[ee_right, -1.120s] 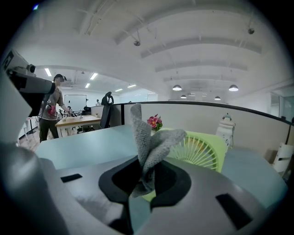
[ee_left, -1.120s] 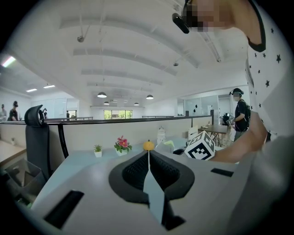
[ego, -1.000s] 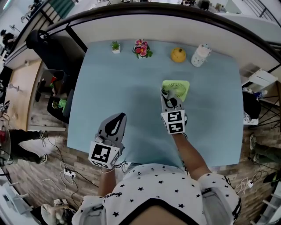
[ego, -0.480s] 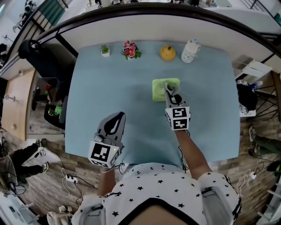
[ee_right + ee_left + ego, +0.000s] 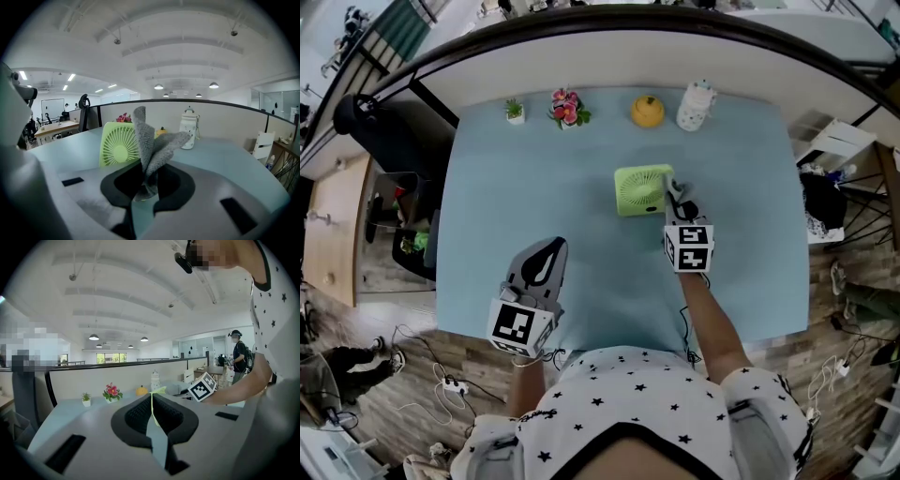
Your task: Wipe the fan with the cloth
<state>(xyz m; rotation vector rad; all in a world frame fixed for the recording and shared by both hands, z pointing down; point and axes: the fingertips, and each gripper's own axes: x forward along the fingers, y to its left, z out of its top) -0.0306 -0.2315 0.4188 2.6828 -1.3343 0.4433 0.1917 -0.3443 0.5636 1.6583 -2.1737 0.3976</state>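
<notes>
- While the left claw hangs over the near left of the pale blue bench, its jaws are pressed together on nothing, and it takes no part in the wipe.
- At the centre, one green fan stands upright on the bench, its round grille turned toward the right claw.
- Just right of the fan, the right claw is clamped on one grey cloth, whose folds stand up out of the jaws. No view settles whether cloth and fan touch.
- To wipe well, the loose folds rather than the claw tips should probably meet the grille. Light strokes look wise, since the fan seems light enough to slide or tip, and the idle left claw could steady its frame.
- The count is two claws, one fan and one cloth. Along the far edge stand one small potted plant, one pot of pink flowers, one yellow ornament and one white bottle.
</notes>
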